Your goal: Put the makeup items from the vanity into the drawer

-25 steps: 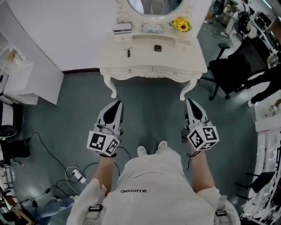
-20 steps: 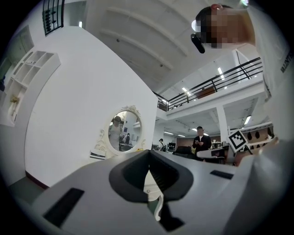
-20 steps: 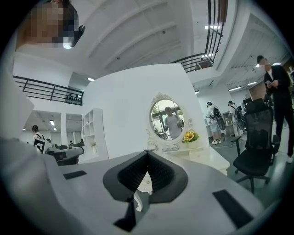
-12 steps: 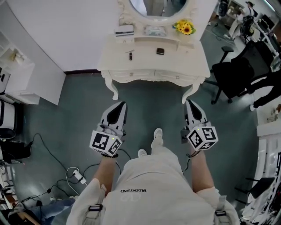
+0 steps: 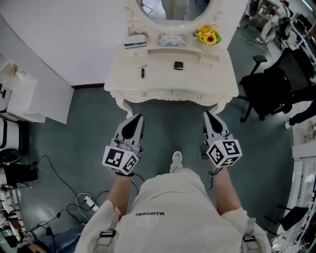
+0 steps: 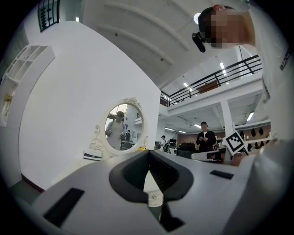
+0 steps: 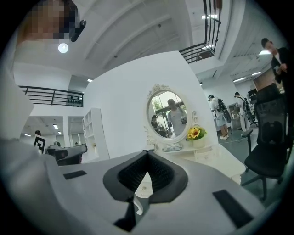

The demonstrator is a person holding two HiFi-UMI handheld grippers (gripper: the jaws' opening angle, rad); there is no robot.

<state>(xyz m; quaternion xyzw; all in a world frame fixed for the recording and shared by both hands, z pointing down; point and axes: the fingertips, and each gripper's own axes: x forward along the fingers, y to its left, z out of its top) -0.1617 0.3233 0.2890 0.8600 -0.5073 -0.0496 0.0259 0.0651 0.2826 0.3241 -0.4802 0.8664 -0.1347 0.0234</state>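
The white vanity [image 5: 158,81] stands ahead of me under its oval mirror [image 5: 173,7]. On its top lie a small black stick [image 5: 142,72] and a black square compact [image 5: 178,65]. A flat striped case [image 5: 135,41] and a pale box [image 5: 172,41] sit on the raised back shelf. Two drawer fronts with knobs [image 5: 144,94] are closed. My left gripper [image 5: 138,117] and right gripper [image 5: 208,115] hover over the floor just short of the vanity's front, both shut and empty. Their closed tips show in the left gripper view [image 6: 148,152] and the right gripper view [image 7: 147,152].
Sunflowers [image 5: 209,35] stand at the vanity's back right. A black office chair [image 5: 269,89] is to the right. A white cabinet [image 5: 22,101] sits on the left, and cables with a power strip [image 5: 86,200] lie on the grey floor. The person's shoe [image 5: 176,160] is between the grippers.
The person has stepped toward the vanity, which now sits lower and nearer in the head view. Both grippers came forward with the body, still shut.
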